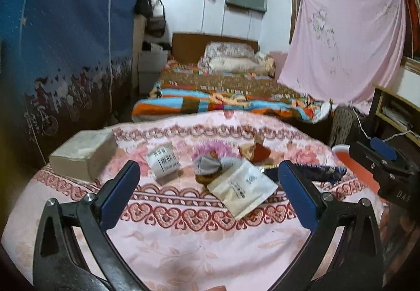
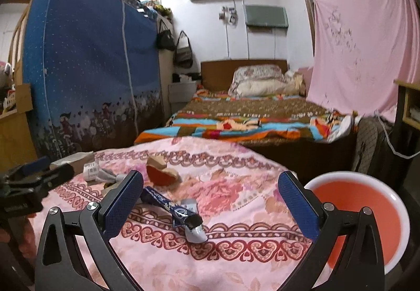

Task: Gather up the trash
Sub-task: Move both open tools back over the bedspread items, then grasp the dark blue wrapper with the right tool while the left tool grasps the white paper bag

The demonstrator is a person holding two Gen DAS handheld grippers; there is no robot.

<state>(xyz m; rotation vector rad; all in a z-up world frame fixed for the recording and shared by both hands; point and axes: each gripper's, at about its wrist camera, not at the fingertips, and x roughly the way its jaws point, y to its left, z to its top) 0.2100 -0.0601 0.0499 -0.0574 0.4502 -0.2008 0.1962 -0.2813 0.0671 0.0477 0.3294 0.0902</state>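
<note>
Both pairs of fingers stand spread wide, pinching nothing. The left gripper (image 1: 208, 186) hovers over the pink floral cloth (image 1: 183, 233); straight ahead at twelve o'clock lie a white pouch (image 1: 242, 192), a grey crumpled wrapper (image 1: 207, 165) and a labelled white packet (image 1: 164, 162). A grey box (image 1: 84, 154) sits at ten o'clock. Ahead of the right gripper (image 2: 210, 197), a dark blue wrapper (image 2: 170, 208) lies near its left finger, and an orange basin (image 2: 367, 217) waits at three o'clock.
</note>
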